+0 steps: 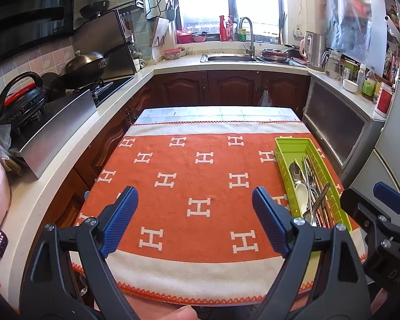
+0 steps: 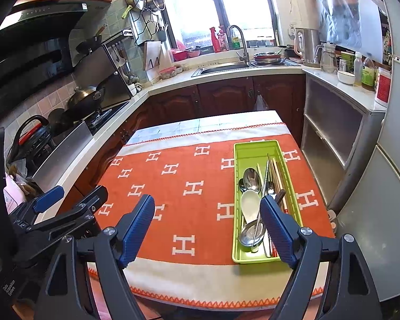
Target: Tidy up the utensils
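A lime-green utensil tray (image 2: 237,160) lies on the right side of an orange towel with white H marks (image 2: 173,186). It holds metal spoons (image 2: 250,177), a white spoon (image 2: 249,205), chopsticks (image 2: 277,176) and other cutlery. It also shows in the left wrist view (image 1: 290,146). My right gripper (image 2: 209,205) is open and empty, above the towel's near part, its right finger over the tray's near end. My left gripper (image 1: 194,200) is open and empty over the towel's near middle, left of the tray.
The towel covers a small table (image 1: 216,112) in a narrow kitchen. A counter with a stove and wok (image 1: 85,64) runs along the left. A sink (image 1: 232,58) lies at the back. A grey cabinet (image 2: 333,122) and fridge (image 2: 386,186) stand at the right.
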A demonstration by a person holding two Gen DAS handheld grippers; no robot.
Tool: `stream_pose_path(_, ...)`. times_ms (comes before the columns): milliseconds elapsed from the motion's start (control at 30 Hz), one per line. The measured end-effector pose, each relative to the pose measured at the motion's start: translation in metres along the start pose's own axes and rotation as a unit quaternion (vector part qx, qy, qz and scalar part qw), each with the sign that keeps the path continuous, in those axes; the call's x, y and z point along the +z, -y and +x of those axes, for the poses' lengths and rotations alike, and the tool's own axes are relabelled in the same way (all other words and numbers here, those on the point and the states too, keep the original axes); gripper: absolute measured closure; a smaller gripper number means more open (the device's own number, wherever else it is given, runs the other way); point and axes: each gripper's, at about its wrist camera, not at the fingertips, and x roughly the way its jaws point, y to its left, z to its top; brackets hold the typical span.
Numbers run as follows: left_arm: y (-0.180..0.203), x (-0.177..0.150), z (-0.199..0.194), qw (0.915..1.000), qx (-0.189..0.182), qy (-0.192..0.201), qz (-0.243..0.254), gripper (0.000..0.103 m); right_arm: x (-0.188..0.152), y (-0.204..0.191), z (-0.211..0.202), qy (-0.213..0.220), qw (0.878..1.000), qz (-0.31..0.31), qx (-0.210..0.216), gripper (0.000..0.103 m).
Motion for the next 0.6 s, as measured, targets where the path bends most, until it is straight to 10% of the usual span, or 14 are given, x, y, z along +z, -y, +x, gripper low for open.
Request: stream_pose_path(600,0.0018,-0.0020,0.0028,0.9995,-0.032,-0.006,0.001,0.017,-0.0013,0.0000,0.0043,-0.003,1.000,-0.002,-0.008,0.020)
